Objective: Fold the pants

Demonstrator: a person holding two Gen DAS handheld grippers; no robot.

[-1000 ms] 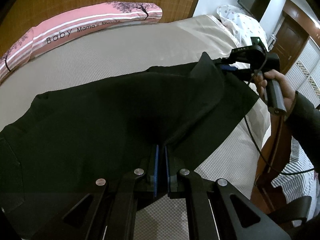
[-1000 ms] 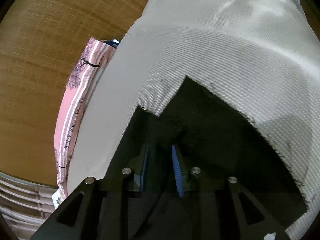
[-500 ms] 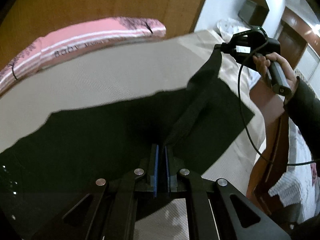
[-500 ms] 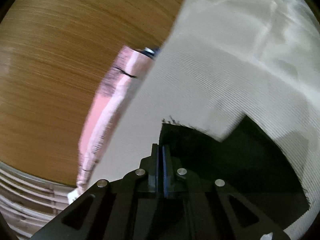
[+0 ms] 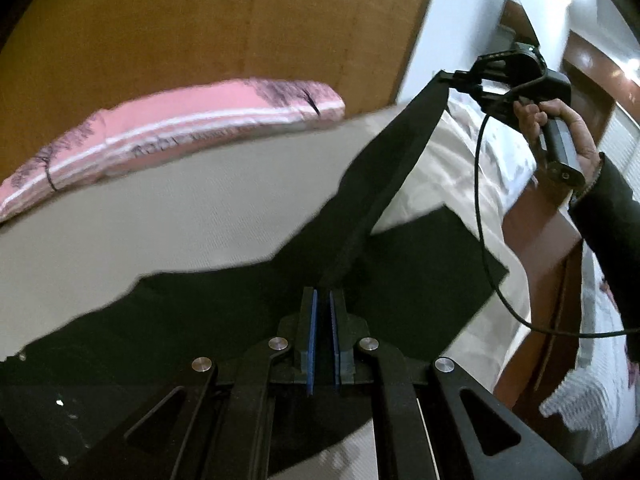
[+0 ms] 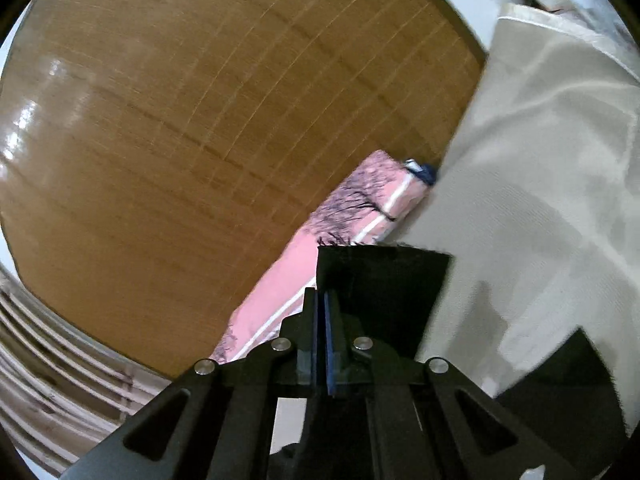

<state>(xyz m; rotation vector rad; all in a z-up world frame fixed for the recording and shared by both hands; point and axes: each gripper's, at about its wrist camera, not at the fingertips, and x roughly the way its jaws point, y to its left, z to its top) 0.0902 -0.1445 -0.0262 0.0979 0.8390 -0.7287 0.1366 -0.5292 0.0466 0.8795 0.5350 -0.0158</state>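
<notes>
The black pants [image 5: 192,320] lie on the beige bed [image 5: 180,216]. My left gripper [image 5: 322,300] is shut on the pants' near edge, low over the bed. My right gripper [image 5: 444,78] is shut on the hem of one leg and holds it high, so the leg [image 5: 396,160] hangs as a taut strip between the two grippers. In the right wrist view the right gripper [image 6: 322,296] pinches the black hem [image 6: 384,284], which stands up past the fingertips. The other leg [image 5: 424,280] lies flat on the bed.
A pink bolster pillow [image 5: 172,136] lies along the wooden headboard [image 5: 200,24] at the bed's far side. A brown wooden bed frame [image 5: 536,248] runs along the right edge. A black cable [image 5: 480,208] hangs from the right gripper.
My right gripper closed on the leg hem and lifted it high above the bed. My left gripper rose slightly, still shut on the pants.
</notes>
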